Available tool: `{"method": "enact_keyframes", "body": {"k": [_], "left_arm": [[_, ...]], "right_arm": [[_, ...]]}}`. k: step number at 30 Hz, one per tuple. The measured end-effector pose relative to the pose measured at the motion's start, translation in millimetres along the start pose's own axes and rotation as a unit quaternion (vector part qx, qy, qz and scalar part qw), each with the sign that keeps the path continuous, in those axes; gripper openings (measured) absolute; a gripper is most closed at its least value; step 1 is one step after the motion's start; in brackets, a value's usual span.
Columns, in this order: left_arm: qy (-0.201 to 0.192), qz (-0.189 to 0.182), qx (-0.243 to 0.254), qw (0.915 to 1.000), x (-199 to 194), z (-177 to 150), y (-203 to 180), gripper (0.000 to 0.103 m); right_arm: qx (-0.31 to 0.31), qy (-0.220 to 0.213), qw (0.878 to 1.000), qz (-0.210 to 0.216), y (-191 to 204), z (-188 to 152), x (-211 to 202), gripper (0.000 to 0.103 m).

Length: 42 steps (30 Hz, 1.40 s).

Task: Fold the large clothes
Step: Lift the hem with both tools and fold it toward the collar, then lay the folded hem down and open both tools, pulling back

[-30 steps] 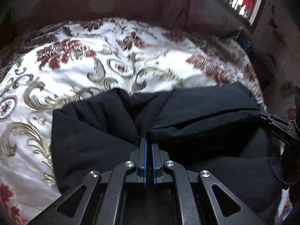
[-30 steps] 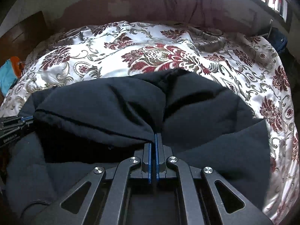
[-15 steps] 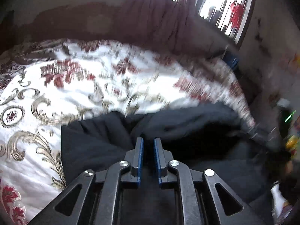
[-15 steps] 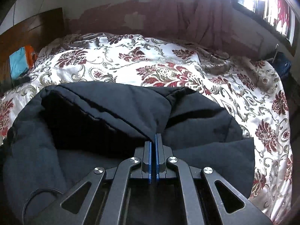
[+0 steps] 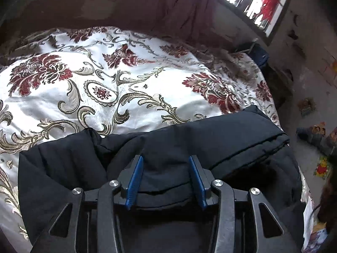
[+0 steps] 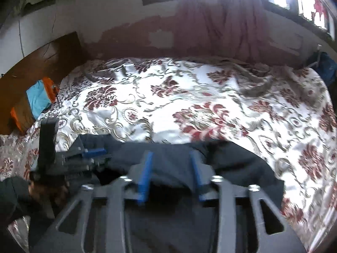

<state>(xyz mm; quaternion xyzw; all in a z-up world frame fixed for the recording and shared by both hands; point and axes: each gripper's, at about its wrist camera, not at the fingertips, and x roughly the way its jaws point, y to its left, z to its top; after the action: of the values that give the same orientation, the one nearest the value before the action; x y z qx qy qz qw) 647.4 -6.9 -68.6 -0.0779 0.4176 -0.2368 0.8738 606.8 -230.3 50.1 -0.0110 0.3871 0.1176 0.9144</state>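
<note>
Lower half of both frames: black garment (image 5: 210,139), bulky and padded, lies folded on the bed; in the left wrist view a doubled layer with a stitched edge runs from centre toward the right edge; in the right wrist view (image 6: 242,164) it fills the bottom, blurred by motion.
Bed cover: white bedspread (image 5: 130,97) with red floral and gold scroll patterns fills the middle and upper left of the left wrist view; same cover (image 6: 189,105) spans the middle of the right wrist view, rumpled toward the upper right.
Left gripper (image 5: 166,179): bottom centre of its own view; jaws spread wide, blue pads apart, dark fabric showing between them but not pinched; also seen at the lower left of the right wrist view (image 6: 92,154), over the garment's left end.
Right gripper (image 6: 171,176): bottom centre of its own view, blurred; jaws spread apart, garment visible between the blue pads, nothing clamped.
Background, left wrist view: dark red curtain (image 5: 168,6) at top centre; barred window (image 5: 259,4) at upper right.
Background, right wrist view: wooden headboard (image 6: 38,63) at upper left; blue and orange cloth (image 6: 40,99) at the left edge below it; pinkish curtain (image 6: 221,21) at top centre.
</note>
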Motion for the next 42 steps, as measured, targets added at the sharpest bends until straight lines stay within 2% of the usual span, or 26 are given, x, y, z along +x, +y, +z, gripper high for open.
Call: {"method": "enact_keyframes", "body": {"k": [2,5,8,10,15,20,22,24,25,26,28,30,34,37,39,42], "left_arm": [[-0.007,-0.015,-0.008,0.9998,-2,-5,5,0.041],[-0.011,-0.035,-0.005,0.9993,-5,-9,10,0.041],[-0.005,-0.057,0.013,0.9983,-6,-12,13,0.041],[0.011,-0.057,0.046,0.9973,1,-21,7,0.042],[0.03,-0.029,0.07,0.9967,26,-28,-1,0.043],[0.031,-0.018,0.069,0.9969,31,-27,-1,0.043],[0.007,-0.027,0.065,0.9975,15,-28,-1,0.043],[-0.032,-0.069,0.042,0.9962,-8,-27,1,0.043],[-0.041,-0.08,0.042,0.9951,-13,-27,-1,0.046],[-0.05,-0.087,0.048,0.9938,-17,-26,-7,0.057],[-0.026,-0.074,0.079,0.9938,-5,-25,-23,0.063],[0.028,-0.029,0.11,0.9931,21,-29,-36,0.064],[0.052,-0.008,0.115,0.992,34,-29,-38,0.066],[0.059,0.004,0.114,0.9917,35,-30,-39,0.068],[0.048,0.009,0.111,0.9927,27,-30,-42,0.069],[0.032,0.016,0.071,0.9968,5,-30,-40,0.069]], "right_arm": [[0.0,0.036,0.999,0.007,7,2,29,0.037],[-0.001,0.155,0.987,-0.03,12,-23,80,0.037],[-0.011,0.173,0.984,-0.031,12,-37,88,0.037],[-0.012,0.182,0.983,-0.029,8,-46,99,0.037],[-0.01,0.155,0.987,-0.036,7,-57,120,0.037],[-0.011,0.117,0.993,-0.029,7,-63,85,0.037],[-0.022,0.111,0.993,-0.045,7,-69,72,0.037],[-0.031,0.116,0.991,-0.063,5,-76,70,0.037],[-0.025,0.117,0.991,-0.063,2,-76,71,0.037],[-0.019,0.119,0.991,-0.062,0,-74,74,0.037],[-0.003,0.122,0.991,-0.059,-7,-74,82,0.037],[-0.004,0.117,0.991,-0.065,-7,-78,85,0.037],[-0.008,0.093,0.993,-0.077,-3,-83,87,0.037],[0.003,0.063,0.997,-0.052,-5,-86,68,0.038],[0.026,0.042,0.998,-0.035,-10,-86,45,0.038],[0.068,0.011,0.997,-0.039,-18,-92,15,0.038]]}}
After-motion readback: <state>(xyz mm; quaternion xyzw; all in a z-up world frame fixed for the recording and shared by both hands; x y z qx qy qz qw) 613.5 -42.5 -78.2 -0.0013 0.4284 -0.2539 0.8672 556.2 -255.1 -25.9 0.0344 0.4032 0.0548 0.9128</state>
